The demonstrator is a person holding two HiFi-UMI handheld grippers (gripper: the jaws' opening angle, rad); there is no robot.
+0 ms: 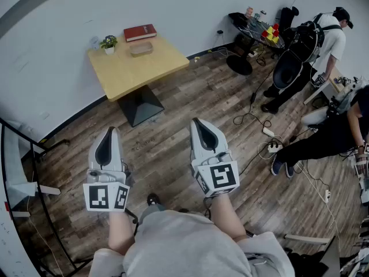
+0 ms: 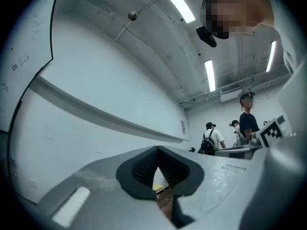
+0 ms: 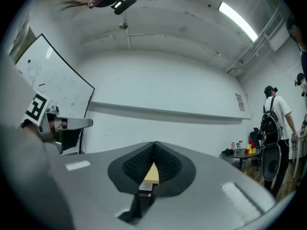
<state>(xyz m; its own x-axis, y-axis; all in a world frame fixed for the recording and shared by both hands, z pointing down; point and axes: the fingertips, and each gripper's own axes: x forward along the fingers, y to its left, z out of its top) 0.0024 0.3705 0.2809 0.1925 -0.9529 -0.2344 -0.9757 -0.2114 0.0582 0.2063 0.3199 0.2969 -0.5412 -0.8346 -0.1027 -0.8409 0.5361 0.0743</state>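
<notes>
Bright, even light comes from ceiling tube lamps (image 2: pixel 175 4), blown out to white glare. Shadows on the wood floor (image 1: pixel 190 91) are soft. Every view bulges at its edges, and both gripper views have dark corners. The left gripper (image 2: pixel 157 150) and right gripper (image 3: pixel 154 145) look blurred near their lenses.

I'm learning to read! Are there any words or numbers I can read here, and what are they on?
Nothing here can be read.
Red book: cover print too small.
Wall notice: too blurred.
Whiteboard: marks too faint.
Markers on left gripper and right gripper: square patterns, no letters.
</notes>
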